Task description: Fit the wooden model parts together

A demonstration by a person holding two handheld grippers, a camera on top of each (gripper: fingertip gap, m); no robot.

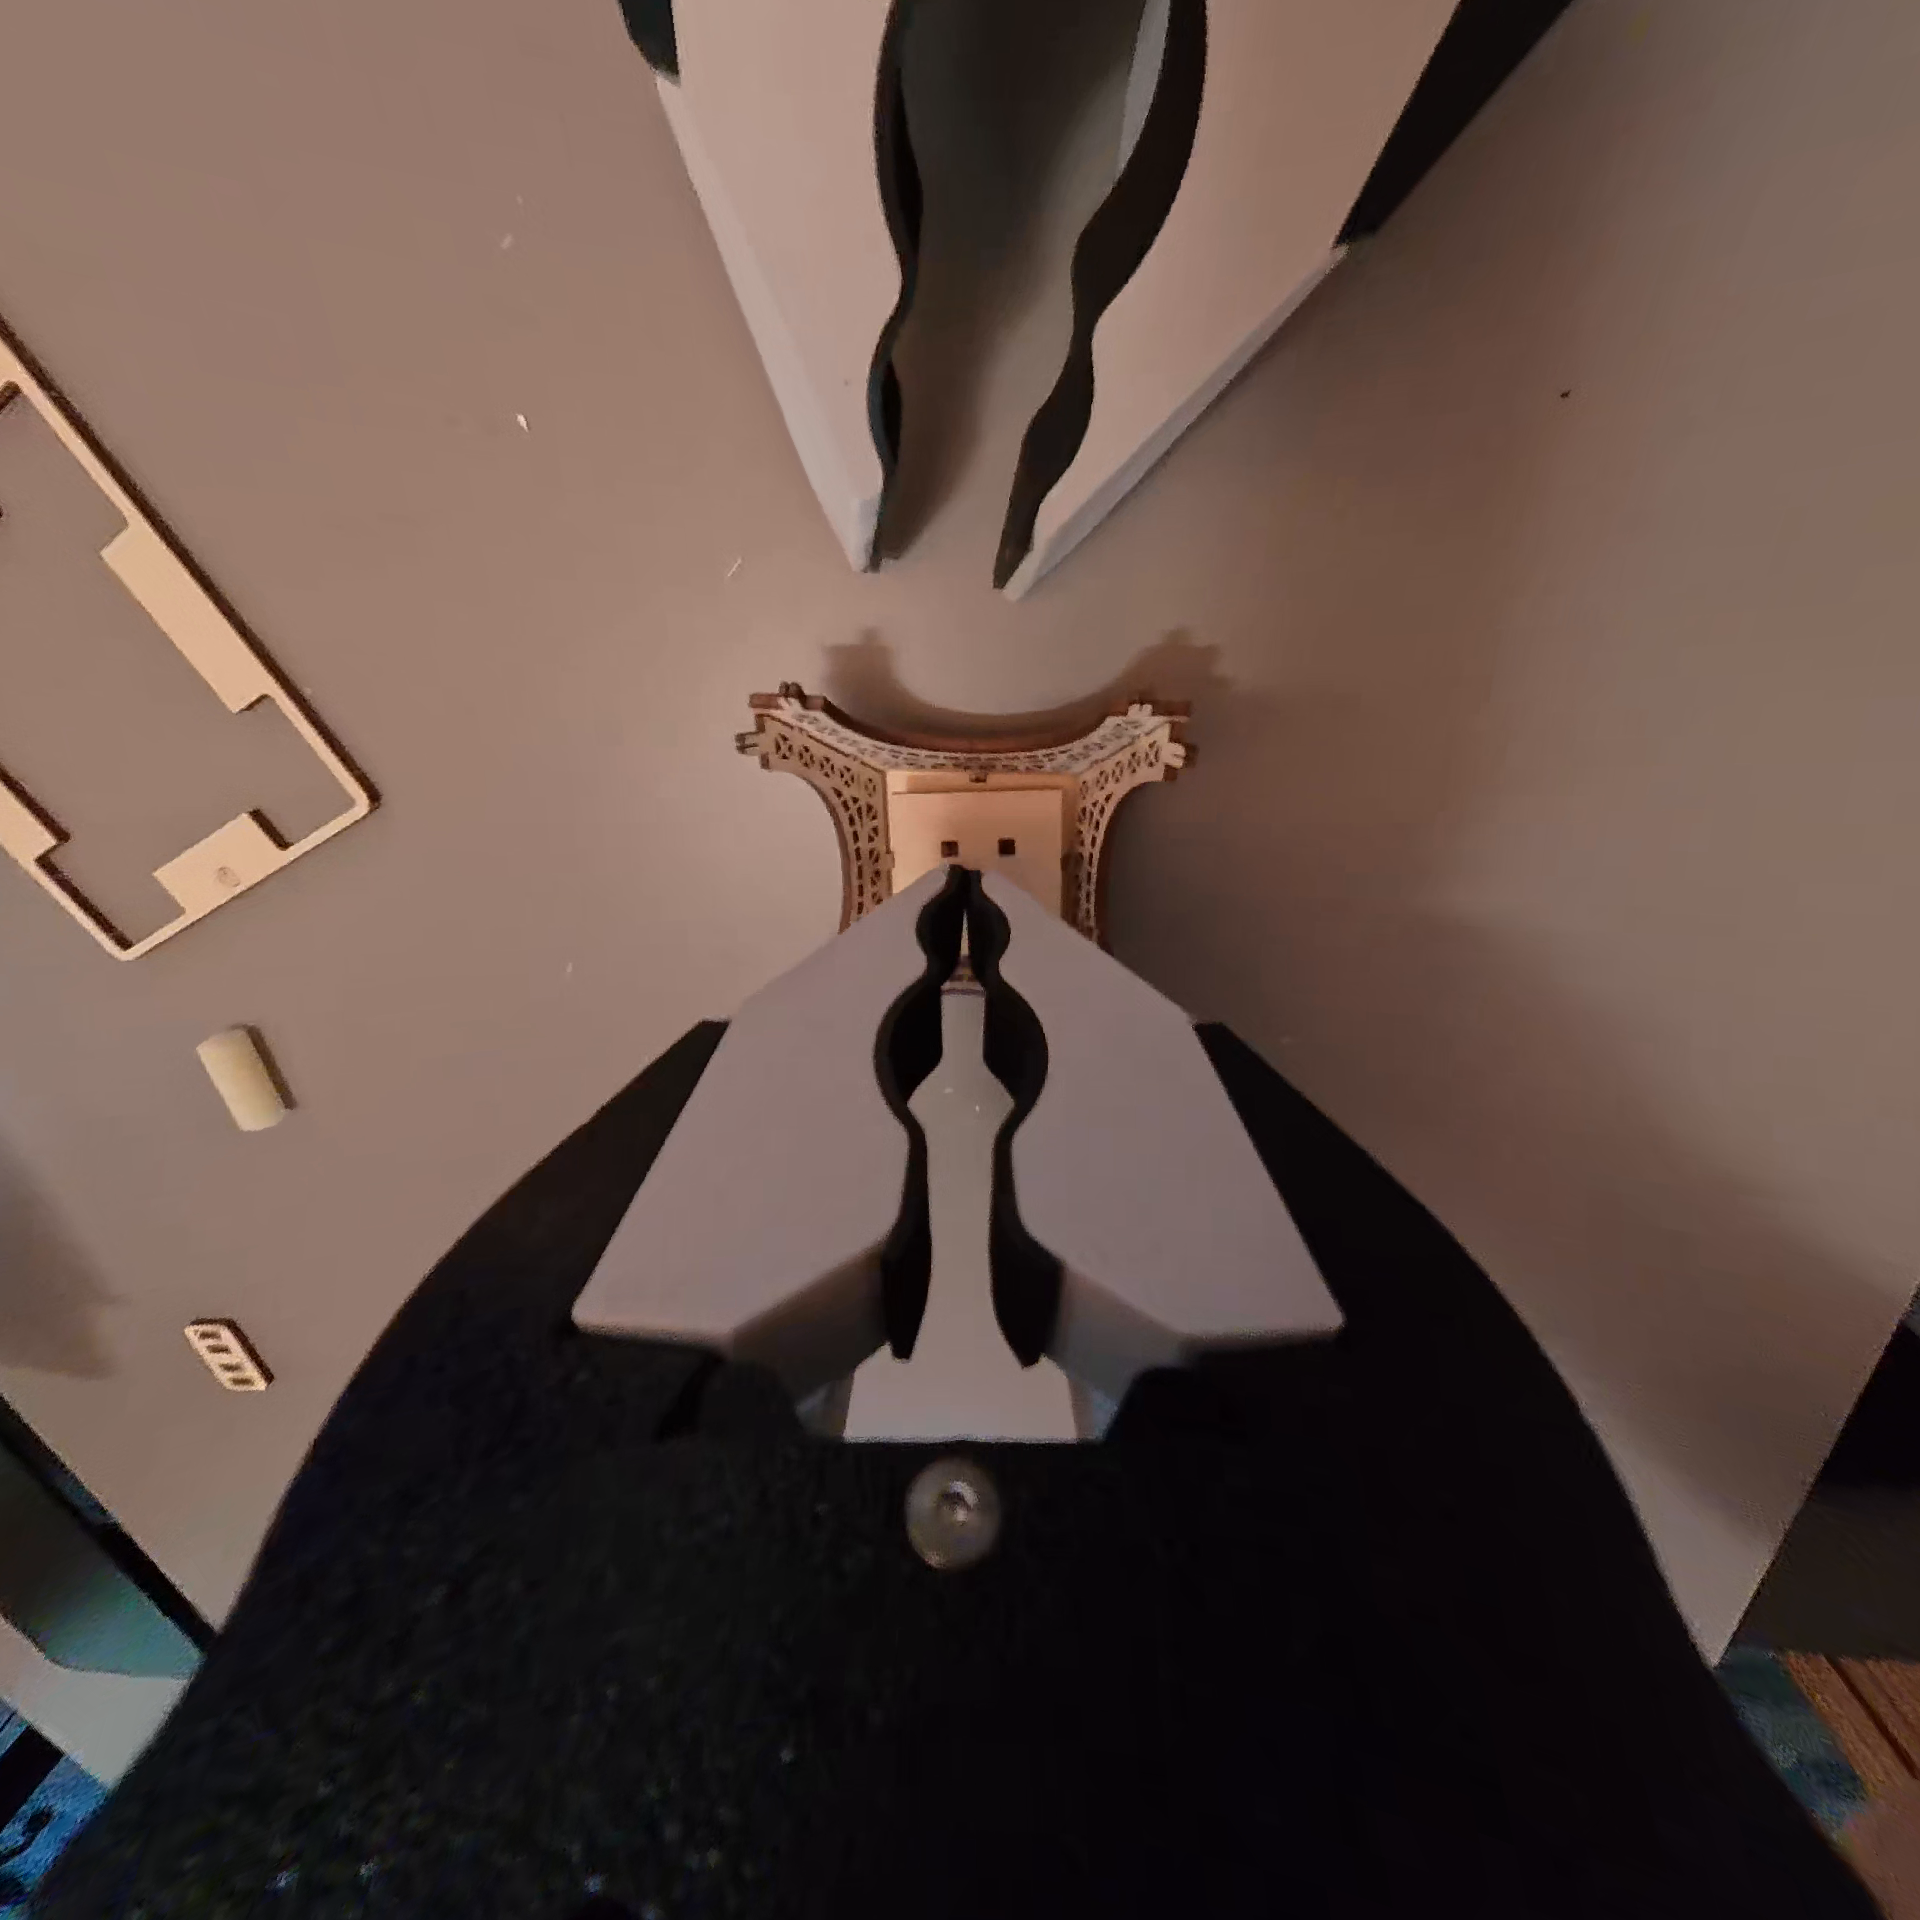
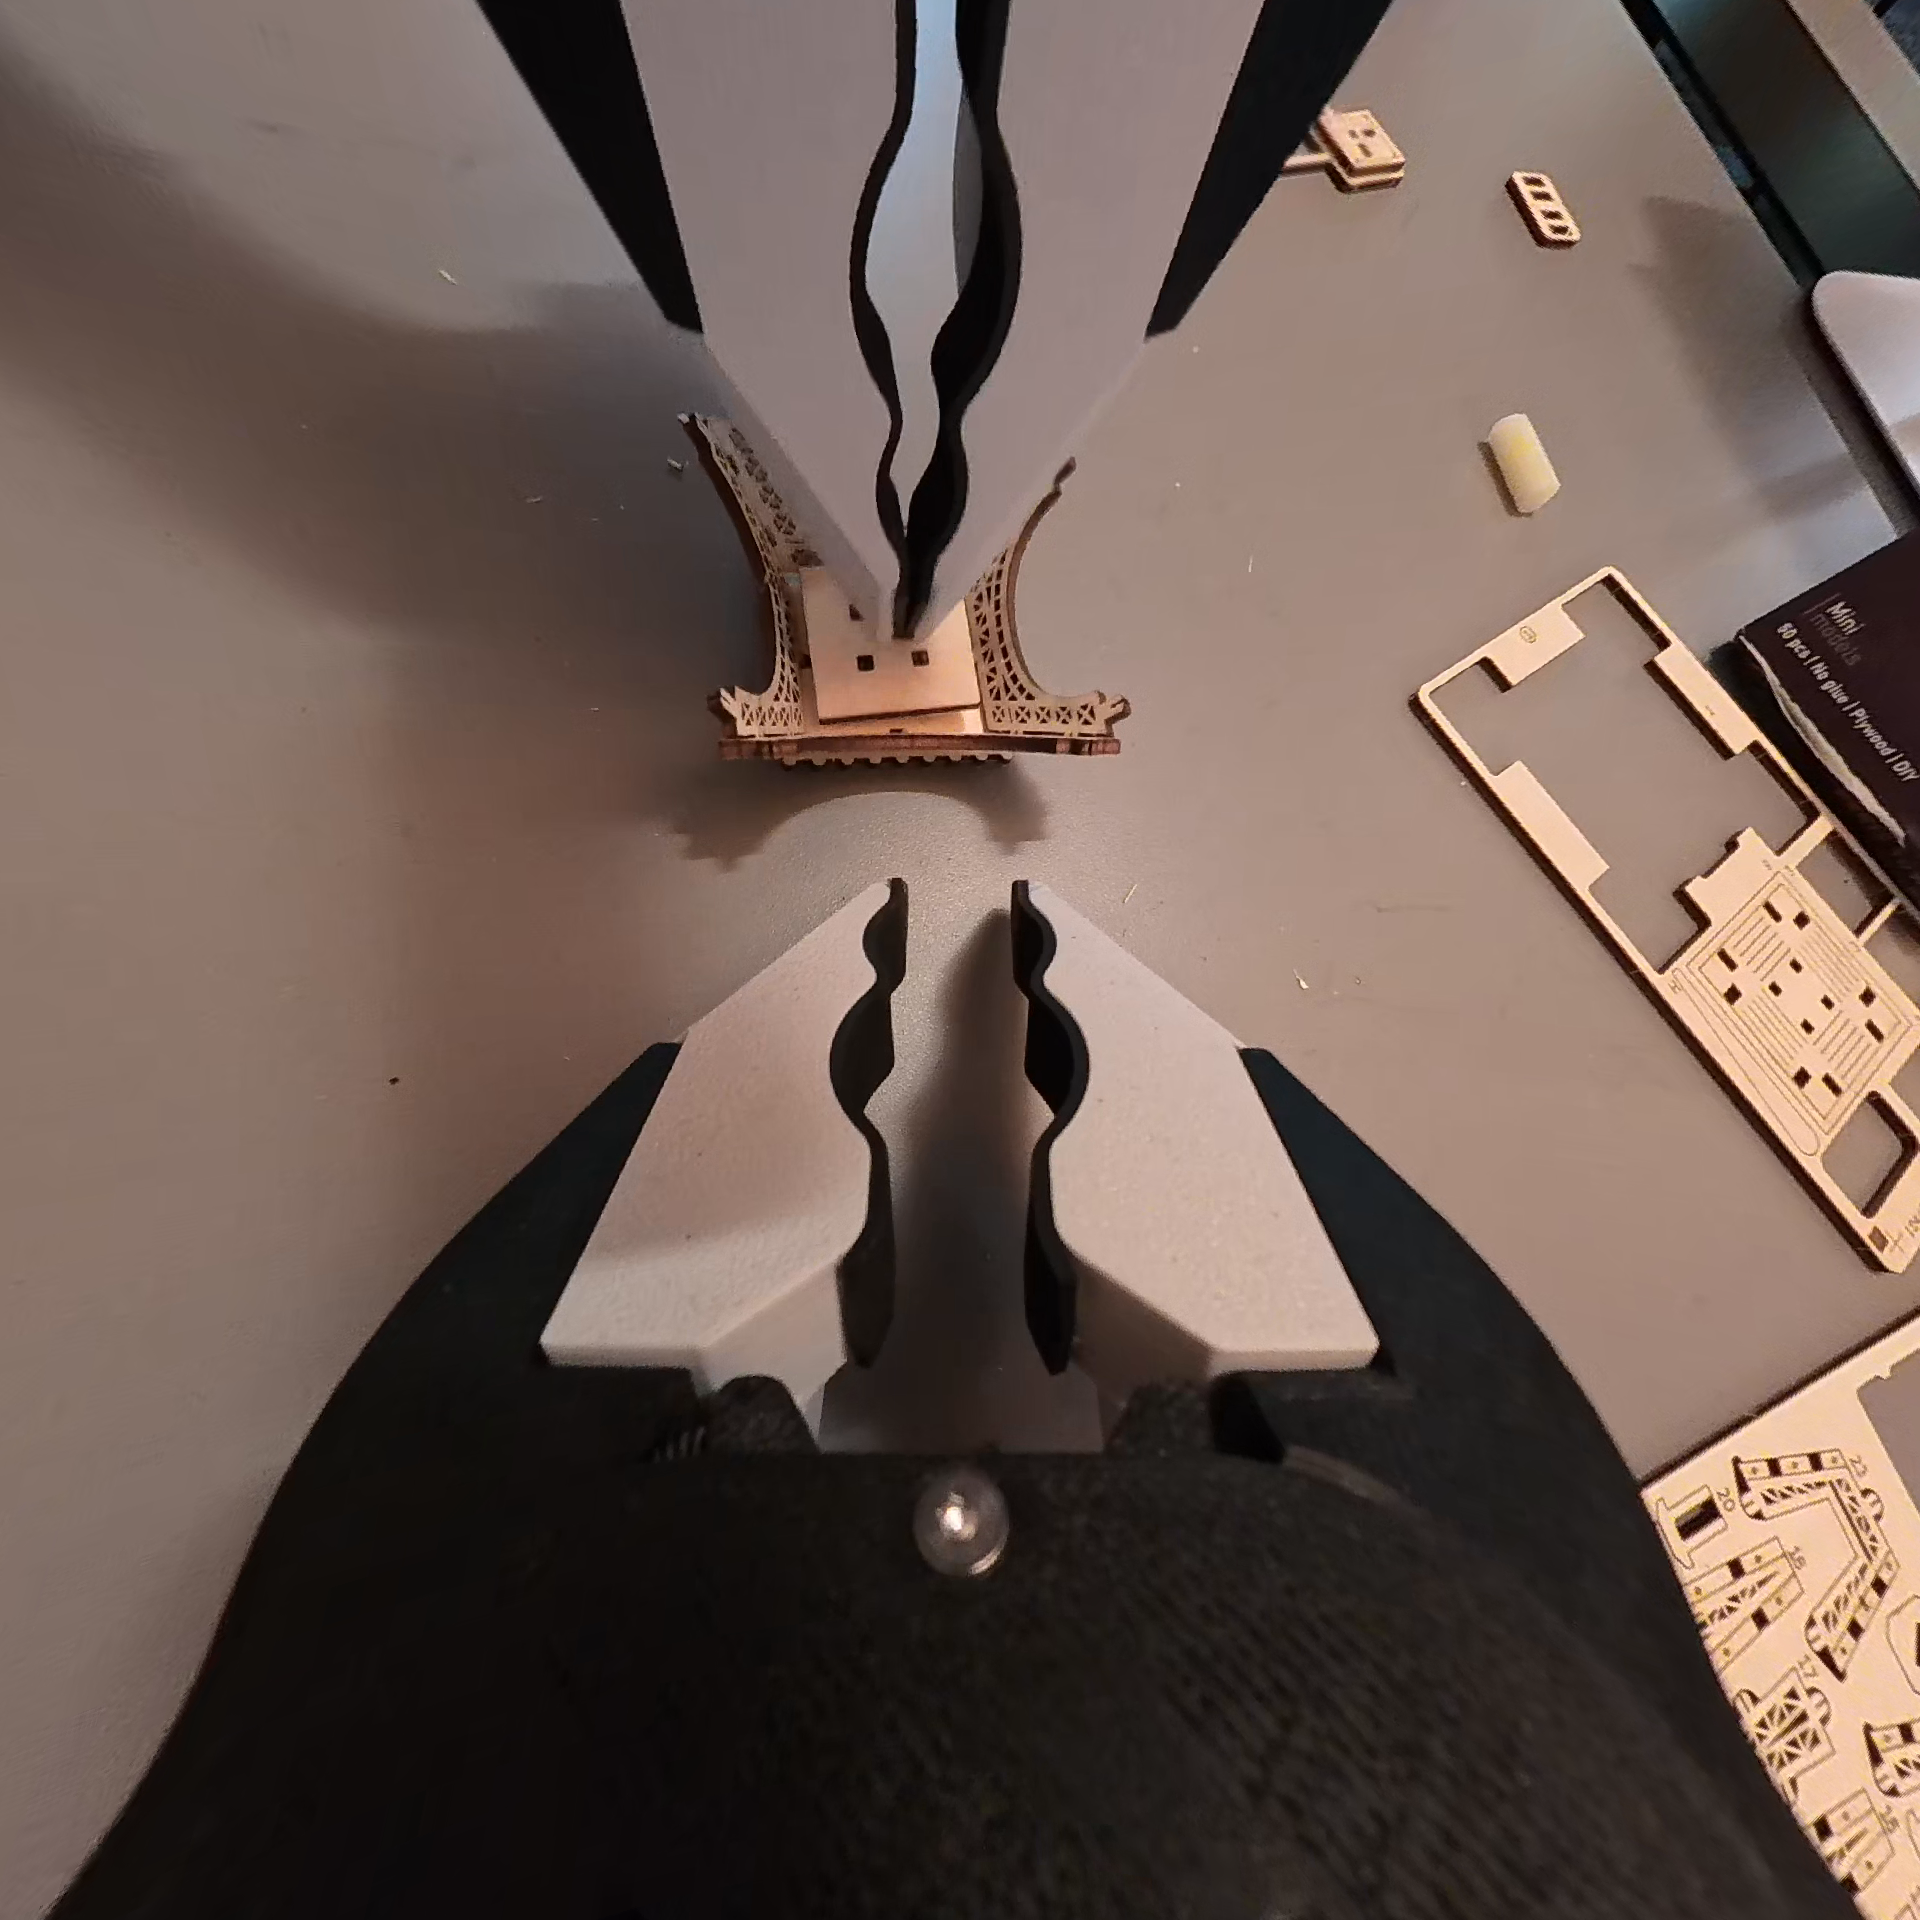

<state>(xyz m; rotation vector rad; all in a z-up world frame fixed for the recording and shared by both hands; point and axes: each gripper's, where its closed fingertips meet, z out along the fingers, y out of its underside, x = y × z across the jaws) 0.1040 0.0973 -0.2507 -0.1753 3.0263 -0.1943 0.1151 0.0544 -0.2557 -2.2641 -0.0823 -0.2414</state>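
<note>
Pale laser-cut wood on the tower base (image 1: pixel 971 805), matt grey table (image 1: pixel 1455 727), grainy black gripper body (image 2: pixel 935 1714).

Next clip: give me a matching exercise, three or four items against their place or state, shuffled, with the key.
Items:
1. left gripper
2. right gripper
3. wooden tower base
4. pale cylinder

States:
A. lying loose on the grey table
B. open, holding nothing
C. standing on its lattice legs
D. shut, tips down on the square platform

Pairs: 1-D, 2-B, 3-C, 4-A

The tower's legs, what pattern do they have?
Criss-cross lattice cutouts in pale wood on the tower base, clearest in the right wrist view.
</note>
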